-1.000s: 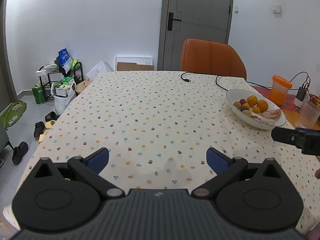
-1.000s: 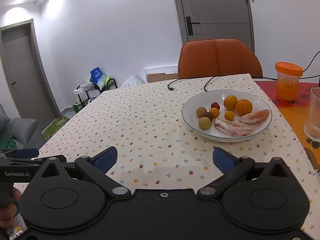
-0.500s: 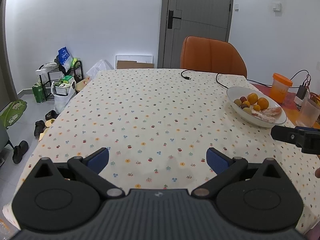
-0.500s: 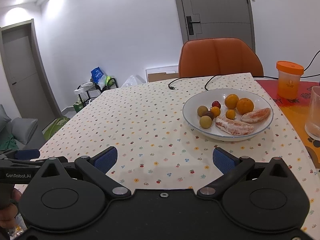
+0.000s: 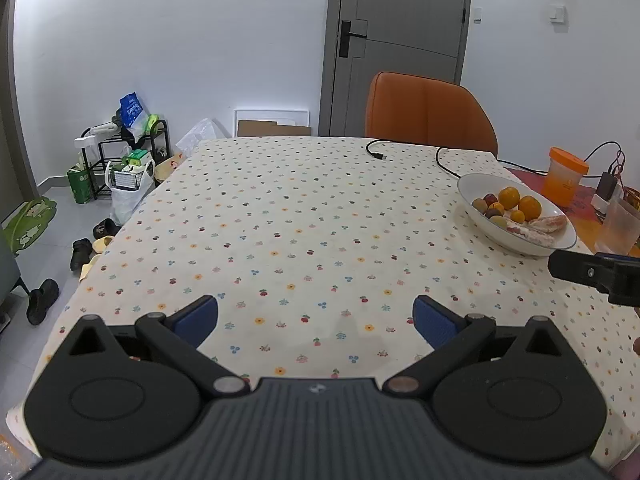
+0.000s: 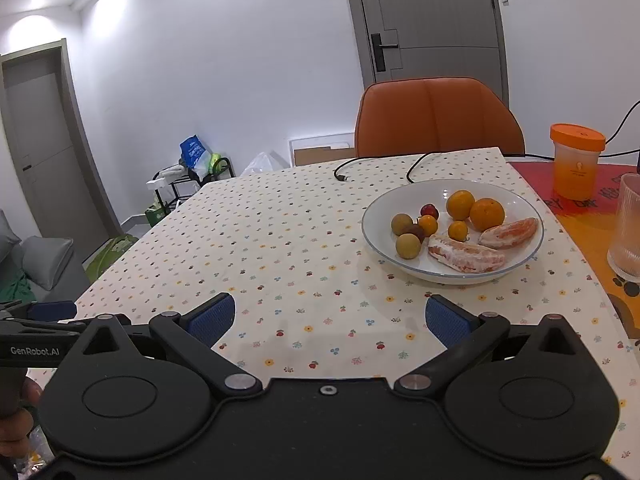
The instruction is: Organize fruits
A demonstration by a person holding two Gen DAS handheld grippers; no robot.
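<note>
A white bowl (image 6: 376, 208) (image 5: 468, 196) stands on the dotted tablecloth and holds oranges (image 6: 486, 214), small brown and red fruits (image 6: 408, 246) and two peeled citrus segments (image 6: 466, 258). My right gripper (image 6: 330, 318) is open and empty, low over the cloth, with the bowl ahead and slightly right. The left gripper (image 5: 316, 318) is also open and empty near the table's front; the bowl lies far to its right. Part of the right gripper (image 5: 592, 274) shows at the right edge of the left wrist view.
An orange-lidded jar (image 6: 576, 162) and a ribbed glass (image 6: 628, 228) stand on a red mat right of the bowl. A black cable (image 6: 380, 164) lies behind it. An orange chair (image 6: 436, 116) faces the far edge. A rack, bags and shoes (image 5: 44, 298) sit on the left floor.
Both views have tilted slightly, so the bowl sits a little lower in the left wrist view. Both grippers stay open and the fruit has not moved.
</note>
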